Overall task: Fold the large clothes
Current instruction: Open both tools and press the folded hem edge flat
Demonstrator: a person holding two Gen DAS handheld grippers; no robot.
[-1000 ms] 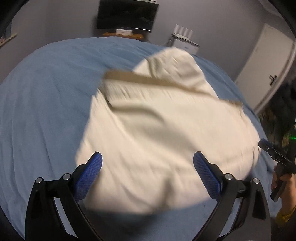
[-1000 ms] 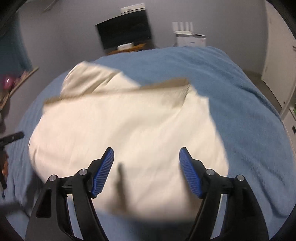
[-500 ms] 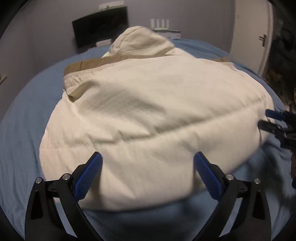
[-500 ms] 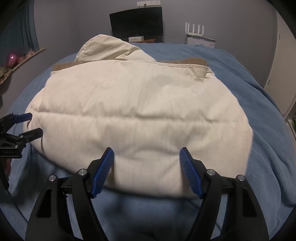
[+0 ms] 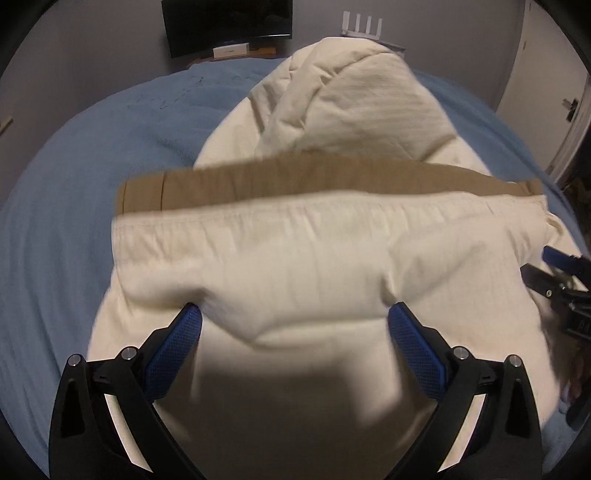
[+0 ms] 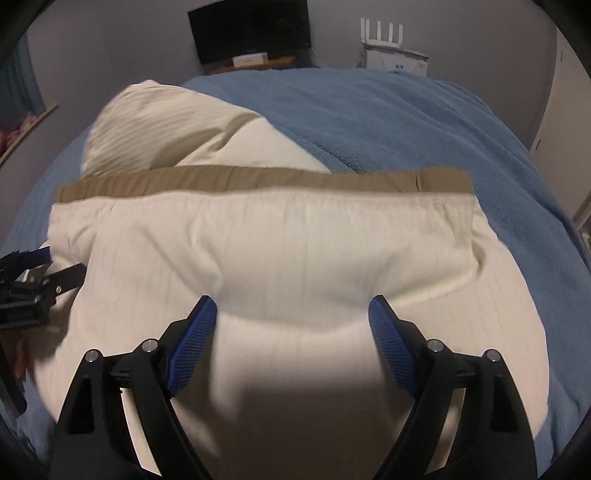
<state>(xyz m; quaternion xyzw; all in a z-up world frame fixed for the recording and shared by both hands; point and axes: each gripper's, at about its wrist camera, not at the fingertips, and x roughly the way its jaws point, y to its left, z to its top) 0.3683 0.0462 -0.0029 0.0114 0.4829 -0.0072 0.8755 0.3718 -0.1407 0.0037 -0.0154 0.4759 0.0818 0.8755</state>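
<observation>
Hovering my left gripper [image 5: 293, 326] with jaws spread over the puffy cream quilted jacket [image 5: 332, 258] on the blue bedspread [image 5: 74, 221], I judge it light, soft and springy; best pinched at its tan hem band [image 5: 295, 177]. My right gripper [image 6: 291, 319], just been opening, holds nothing. Bare bedspread runs to the right edge.

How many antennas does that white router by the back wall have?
4: they stand upright side by side on the router at the far wall, right of the dark screen, beyond the bed.
</observation>
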